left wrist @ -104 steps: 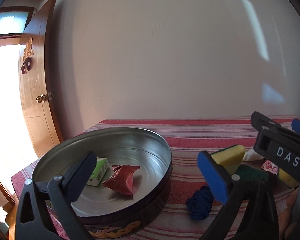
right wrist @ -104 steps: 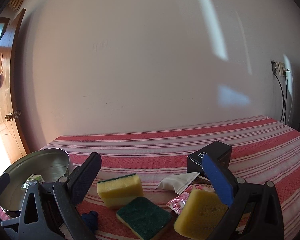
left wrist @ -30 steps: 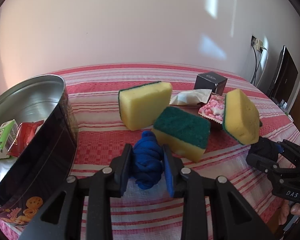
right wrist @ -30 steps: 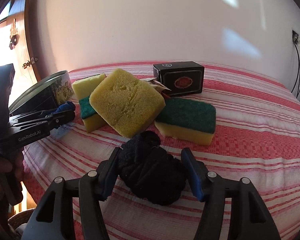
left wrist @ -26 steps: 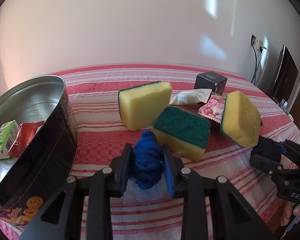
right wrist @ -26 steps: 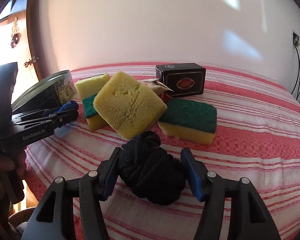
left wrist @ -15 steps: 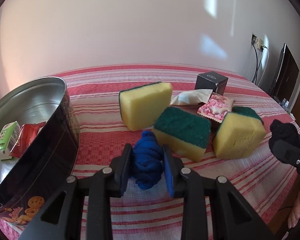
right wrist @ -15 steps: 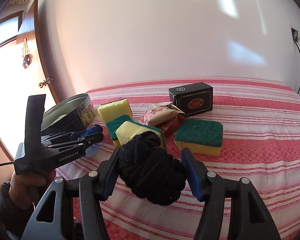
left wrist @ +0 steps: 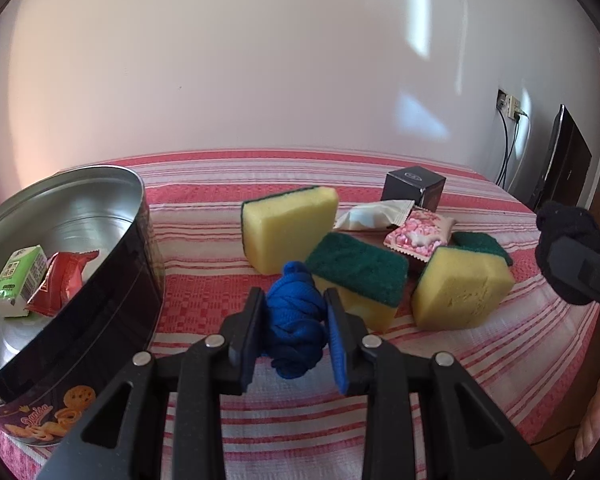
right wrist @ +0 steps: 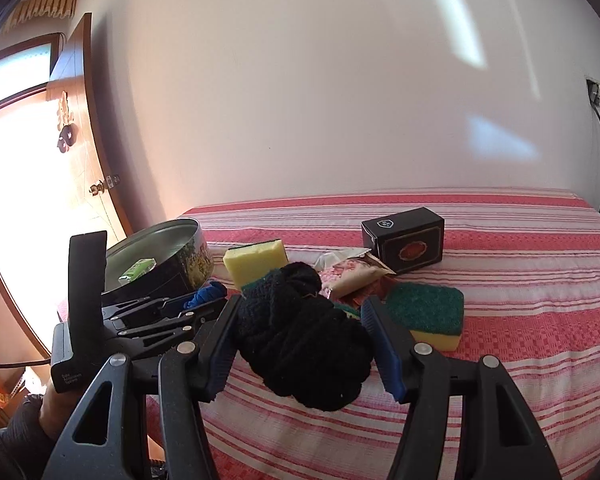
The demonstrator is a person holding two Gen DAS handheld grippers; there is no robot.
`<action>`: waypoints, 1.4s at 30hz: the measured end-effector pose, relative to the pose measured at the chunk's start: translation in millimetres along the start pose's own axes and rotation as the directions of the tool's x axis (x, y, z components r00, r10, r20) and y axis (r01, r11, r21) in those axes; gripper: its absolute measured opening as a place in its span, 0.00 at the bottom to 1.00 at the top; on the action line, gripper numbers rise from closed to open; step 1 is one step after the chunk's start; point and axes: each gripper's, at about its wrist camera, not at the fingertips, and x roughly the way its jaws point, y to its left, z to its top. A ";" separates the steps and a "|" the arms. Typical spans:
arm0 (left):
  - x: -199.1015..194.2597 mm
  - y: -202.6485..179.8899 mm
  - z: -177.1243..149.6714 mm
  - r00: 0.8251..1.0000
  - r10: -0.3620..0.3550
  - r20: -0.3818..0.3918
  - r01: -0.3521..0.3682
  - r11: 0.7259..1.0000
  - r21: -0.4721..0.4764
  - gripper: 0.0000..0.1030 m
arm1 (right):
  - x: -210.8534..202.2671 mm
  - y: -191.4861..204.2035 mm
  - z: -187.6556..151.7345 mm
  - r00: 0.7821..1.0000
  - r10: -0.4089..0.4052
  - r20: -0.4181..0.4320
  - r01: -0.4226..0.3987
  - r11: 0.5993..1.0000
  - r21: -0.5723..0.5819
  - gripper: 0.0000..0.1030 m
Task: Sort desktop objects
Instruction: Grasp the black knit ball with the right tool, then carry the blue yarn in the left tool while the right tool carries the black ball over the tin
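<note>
My left gripper (left wrist: 296, 326) is shut on a blue yarn bundle (left wrist: 296, 316) just above the striped red cloth, right of the round metal tin (left wrist: 140, 216). The tin holds a green carton (left wrist: 18, 280) and a red packet (left wrist: 62, 284). My right gripper (right wrist: 300, 344) is shut on a black yarn bundle (right wrist: 304, 336) and holds it lifted above the table. That bundle also shows at the right edge of the left wrist view (left wrist: 568, 236). The left gripper also shows in the right wrist view (right wrist: 204, 302) beside the tin (right wrist: 180, 264).
Three yellow-and-green sponges (left wrist: 290, 228) (left wrist: 358, 280) (left wrist: 462, 290) lie in the middle, with a white sachet (left wrist: 374, 216), a pink packet (left wrist: 418, 236) and a black box (left wrist: 414, 188) behind them. The table's front edge is near. A door (right wrist: 80, 152) stands at the left.
My right gripper has lifted the black yarn bundle off the cloth and drawn back. The tilted sponge beside it has dropped flat. My left gripper stays shut on the blue bundle, unmoved.
</note>
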 end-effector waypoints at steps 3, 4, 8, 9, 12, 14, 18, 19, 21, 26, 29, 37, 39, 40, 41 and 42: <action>-9.4 0.4 3.8 1.000 -0.004 0.023 0.004 1.000 -0.003 0.28 | 2.6 9.5 6.8 1.000 0.013 0.011 -0.013 1.000 -0.020 0.60; -13.1 1.1 5.5 0.999 -0.007 0.032 0.007 1.000 -0.005 0.28 | 4.5 13.4 8.9 1.000 0.018 0.014 -0.017 0.999 -0.028 0.60; -26.0 5.6 10.3 0.998 -0.011 0.063 0.012 1.000 -0.019 0.28 | 8.5 28.9 15.6 0.999 0.034 0.032 -0.032 0.998 -0.060 0.61; -29.4 6.9 11.2 0.997 -0.011 0.072 0.012 1.000 -0.021 0.28 | 10.0 32.6 16.9 0.999 0.040 0.034 -0.038 0.997 -0.068 0.60; -38.9 12.8 14.4 0.995 -0.004 0.099 0.008 0.999 -0.034 0.28 | 14.1 44.3 20.3 0.998 0.059 0.035 -0.055 0.994 -0.090 0.61; -44.0 18.7 17.1 0.994 0.010 0.110 -0.005 0.999 -0.048 0.28 | 16.8 52.5 22.8 0.997 0.072 0.037 -0.068 0.992 -0.103 0.61; -52.7 36.2 21.1 0.991 0.057 0.123 -0.046 0.995 -0.088 0.28 | 23.0 68.6 30.4 0.994 0.102 0.049 -0.095 0.986 -0.134 0.61; -55.5 41.2 21.9 0.989 0.074 0.130 -0.061 0.993 -0.098 0.28 | 25.1 74.2 32.5 0.993 0.109 0.052 -0.100 0.985 -0.143 0.61; -60.6 51.9 23.6 0.983 0.113 0.142 -0.097 0.988 -0.117 0.28 | 30.0 84.0 36.3 0.990 0.124 0.062 -0.113 0.981 -0.158 0.61; -70.9 76.2 29.5 0.963 0.207 0.171 -0.181 0.971 -0.154 0.28 | 43.4 109.0 42.7 0.983 0.158 0.096 -0.134 0.967 -0.215 0.61; -80.8 92.2 33.8 0.937 0.287 0.200 -0.253 0.951 -0.178 0.28 | 49.5 125.2 47.6 0.978 0.172 0.118 -0.139 0.958 -0.250 0.61; -91.7 145.8 38.6 0.889 0.422 0.179 -0.365 0.888 -0.280 0.28 | 69.2 164.2 63.6 0.958 0.243 0.151 -0.196 0.942 -0.272 0.61; -94.7 160.2 37.4 0.879 0.446 0.169 -0.385 0.873 -0.298 0.28 | 78.5 172.7 66.2 0.956 0.251 0.150 -0.204 0.940 -0.273 0.61; -95.6 166.3 37.3 0.873 0.460 0.164 -0.398 0.865 -0.304 0.28 | 83.0 176.4 67.2 0.956 0.253 0.149 -0.206 0.940 -0.273 0.61; -98.0 174.0 35.2 0.866 0.474 0.160 -0.412 0.857 -0.309 0.28 | 87.9 179.7 67.9 0.956 0.256 0.146 -0.210 0.939 -0.272 0.61; -100.0 178.7 33.8 0.858 0.488 0.157 -0.425 0.849 -0.313 0.28 | 93.0 182.6 68.4 0.955 0.258 0.143 -0.213 0.939 -0.272 0.61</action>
